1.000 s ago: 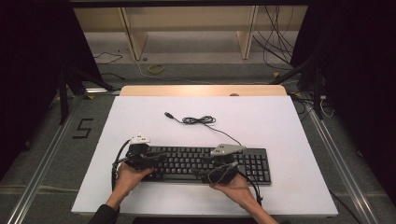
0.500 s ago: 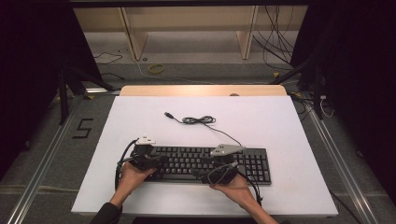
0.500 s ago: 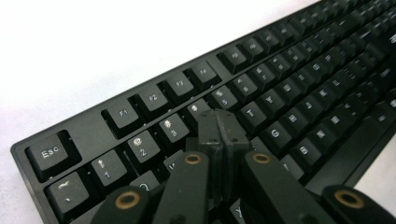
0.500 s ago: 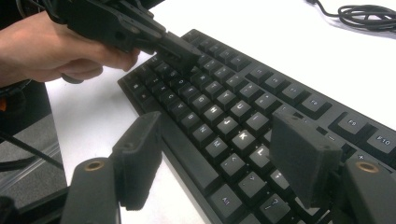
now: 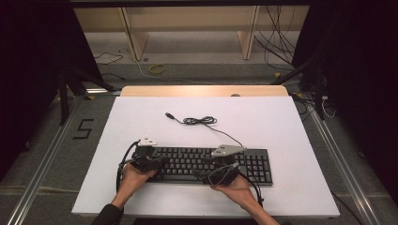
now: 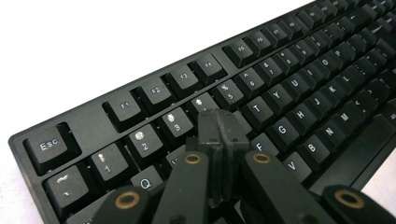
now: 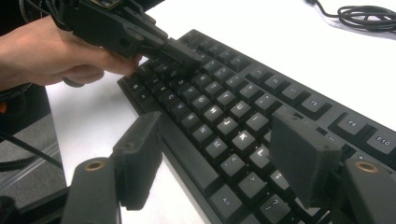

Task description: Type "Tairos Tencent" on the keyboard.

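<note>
A black keyboard (image 5: 206, 164) lies along the near part of the white table (image 5: 263, 122). My left gripper (image 6: 218, 128) is shut, its two jaws pressed together with nothing between them, the tips resting over the keys near E and R on the keyboard (image 6: 299, 79). It also shows in the high view as the left gripper (image 5: 157, 161) at the keyboard's left end and in the right gripper view as the left gripper (image 7: 189, 58), held by a hand. My right gripper (image 7: 219, 154) stands open over the keyboard (image 7: 233, 107), jaws wide apart and empty, seen from above as the right gripper (image 5: 206, 174).
The keyboard's black cable (image 5: 199, 120) lies coiled on the table behind it, ending in a USB plug (image 5: 170, 115). Beyond the table are wooden shelf legs (image 5: 248, 33) and loose cables (image 5: 281, 42) on the floor. Metal rails (image 5: 42, 164) run along both sides.
The left gripper has shifted slightly right onto the keyboard's left end. The right gripper has stayed where it was.
</note>
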Action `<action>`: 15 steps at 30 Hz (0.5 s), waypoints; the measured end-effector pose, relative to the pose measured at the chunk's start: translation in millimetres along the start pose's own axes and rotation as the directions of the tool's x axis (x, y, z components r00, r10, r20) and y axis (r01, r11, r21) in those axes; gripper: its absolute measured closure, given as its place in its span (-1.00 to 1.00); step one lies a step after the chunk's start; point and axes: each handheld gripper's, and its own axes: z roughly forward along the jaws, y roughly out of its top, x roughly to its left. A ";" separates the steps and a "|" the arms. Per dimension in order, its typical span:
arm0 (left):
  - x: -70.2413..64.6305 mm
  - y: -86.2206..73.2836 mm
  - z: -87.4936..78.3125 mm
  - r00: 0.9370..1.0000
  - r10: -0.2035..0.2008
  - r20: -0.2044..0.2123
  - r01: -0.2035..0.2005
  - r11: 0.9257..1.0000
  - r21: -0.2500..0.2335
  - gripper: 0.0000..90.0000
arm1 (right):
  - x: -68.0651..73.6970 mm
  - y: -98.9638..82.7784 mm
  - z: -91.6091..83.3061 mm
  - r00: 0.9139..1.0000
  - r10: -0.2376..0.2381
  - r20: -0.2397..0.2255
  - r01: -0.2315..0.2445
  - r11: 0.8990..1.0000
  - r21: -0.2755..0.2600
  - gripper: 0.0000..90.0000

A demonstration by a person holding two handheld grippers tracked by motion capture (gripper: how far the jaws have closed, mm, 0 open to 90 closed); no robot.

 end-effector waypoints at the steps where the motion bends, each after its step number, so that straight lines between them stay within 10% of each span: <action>1: -0.3 0.0 -0.8 1.000 -0.004 0.001 0.004 1.000 -0.002 0.91 | 0.0 0.2 0.1 1.000 0.000 0.000 0.000 1.000 0.000 -0.20; 15: -0.1 -2.8 -23.0 0.998 -0.034 0.049 0.037 0.996 -0.077 0.51 | 0.8 2.1 4.3 1.000 -0.005 0.000 0.005 1.000 0.000 -0.15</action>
